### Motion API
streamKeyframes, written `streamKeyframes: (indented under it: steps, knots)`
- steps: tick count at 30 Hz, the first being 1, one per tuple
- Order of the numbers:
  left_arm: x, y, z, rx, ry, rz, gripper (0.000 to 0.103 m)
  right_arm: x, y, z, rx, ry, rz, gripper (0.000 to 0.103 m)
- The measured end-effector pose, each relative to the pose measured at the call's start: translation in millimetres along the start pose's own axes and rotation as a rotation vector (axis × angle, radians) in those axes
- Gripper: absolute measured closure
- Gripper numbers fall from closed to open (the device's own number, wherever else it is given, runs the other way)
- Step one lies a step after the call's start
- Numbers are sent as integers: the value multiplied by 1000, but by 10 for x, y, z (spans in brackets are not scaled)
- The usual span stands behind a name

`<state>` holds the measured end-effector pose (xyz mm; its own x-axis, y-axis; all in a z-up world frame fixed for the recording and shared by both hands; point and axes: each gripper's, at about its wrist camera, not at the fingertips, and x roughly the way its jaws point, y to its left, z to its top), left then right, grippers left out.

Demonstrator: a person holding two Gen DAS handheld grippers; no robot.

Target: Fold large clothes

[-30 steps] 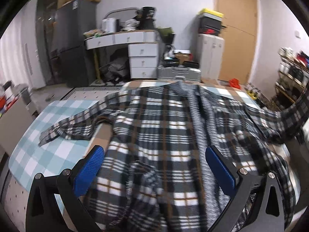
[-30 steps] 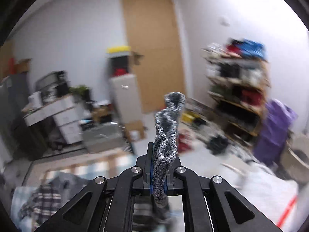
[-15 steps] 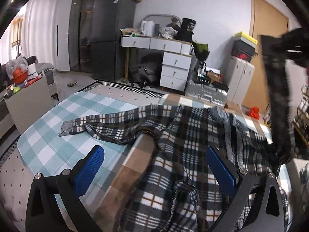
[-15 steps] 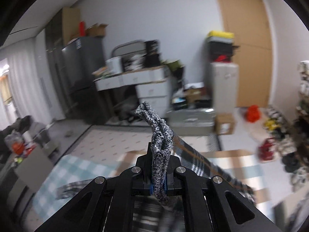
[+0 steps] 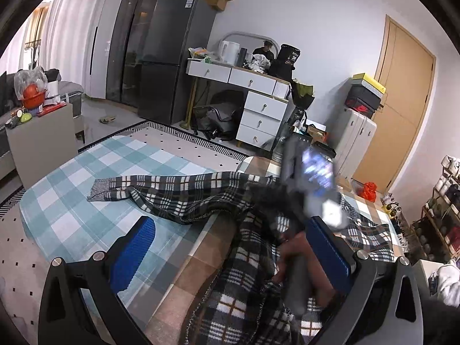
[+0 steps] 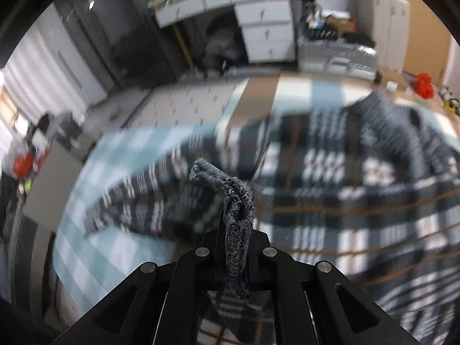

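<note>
Two blue-padded fingers (image 5: 135, 247) of the left tongs (image 5: 230, 253) stand spread wide in the left wrist view, with nothing between them but the scene below. Under them lies a plaid shirt (image 5: 247, 293), dark grey, white and brown, spread over a worktop (image 5: 72, 210) covered in a light blue and brown checked cloth. One sleeve (image 5: 161, 189) stretches out flat toward the left edge of the worktop, its grey knit cuff lying on the blue checks. The body of the shirt is heaped on the near right part of the surface and runs on toward the right edge. A blurred shape crosses above the shirt just inside the right finger: the right tongs (image 5: 309, 181) and the hand (image 5: 299, 256) that carries them, too smeared to read in detail. Behind the worktop stand a dark fridge (image 5: 172, 57), a white drawer desk (image 5: 253, 100) and a wooden door (image 5: 399, 109).

In the right wrist view the right tongs (image 6: 237, 244) are pressed together on a grey knit cuff (image 6: 230, 201), which sticks up between the black jaws and bends over to the left at its tip. Beyond it the shirt (image 6: 345, 195) and the checked cloth are heavily blurred; the plaid covers the right and middle of the worktop (image 6: 95, 224), and the other sleeve reaches toward the left.
</note>
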<state>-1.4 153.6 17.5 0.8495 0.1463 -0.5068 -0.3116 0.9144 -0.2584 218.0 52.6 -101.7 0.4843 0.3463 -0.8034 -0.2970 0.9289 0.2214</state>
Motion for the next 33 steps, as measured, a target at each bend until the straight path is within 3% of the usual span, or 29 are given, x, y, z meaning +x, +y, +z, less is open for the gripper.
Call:
streamKeyframes:
  steps: [2, 4, 5, 6, 12, 14, 16, 19, 21, 24, 26, 28, 31, 33]
  knots:
    - [-8, 3, 8, -2, -5, -7, 1, 68, 81, -76, -39, 17, 21, 92]
    - [-26, 24, 11, -5, -11, -9, 1, 74, 169, -140, -92, 43, 94, 71]
    - [-32, 32, 10, -9, -14, -10, 1, 70, 182, -177, -97, 68, 176, 30]
    - [-43, 36, 9, -12, -16, -13, 1, 28, 180, -216, -85, 74, 244, 0]
    - [-77, 41, 10, -13, -31, -14, 1, -333, -238, -261, 100, 68, 593, 0]
    - [-50, 41, 3, -14, -23, -13, 1, -518, -531, -245, 148, 42, 609, 0]
    - [-10, 36, -11, -11, -4, -14, 1, -709, -911, -176, 172, -6, 538, 0]
    - [26, 15, -40, -2, 17, -11, 1, -892, -1556, -151, 202, -57, 329, 0]
    - [44, -25, -62, 15, 25, -4, 1, -809, -1971, -176, 244, -12, 183, 0]
    - [93, -83, -104, 43, 45, 5, 1, -665, -2463, -293, 294, 75, 41, 0]
    - [144, -108, -131, 59, 66, 13, 1, -534, -2673, -422, 302, 131, -7, 0]
    - [213, -132, -157, 75, 94, 20, 1, -486, -2642, -527, 205, 131, -49, 0]
    - [300, -152, -187, 90, 132, 35, 1, -431, -2341, -664, -40, 215, -176, 0]
    - [329, -160, -203, 96, 150, 39, 1, -518, -2221, -685, -110, 195, -201, 1]
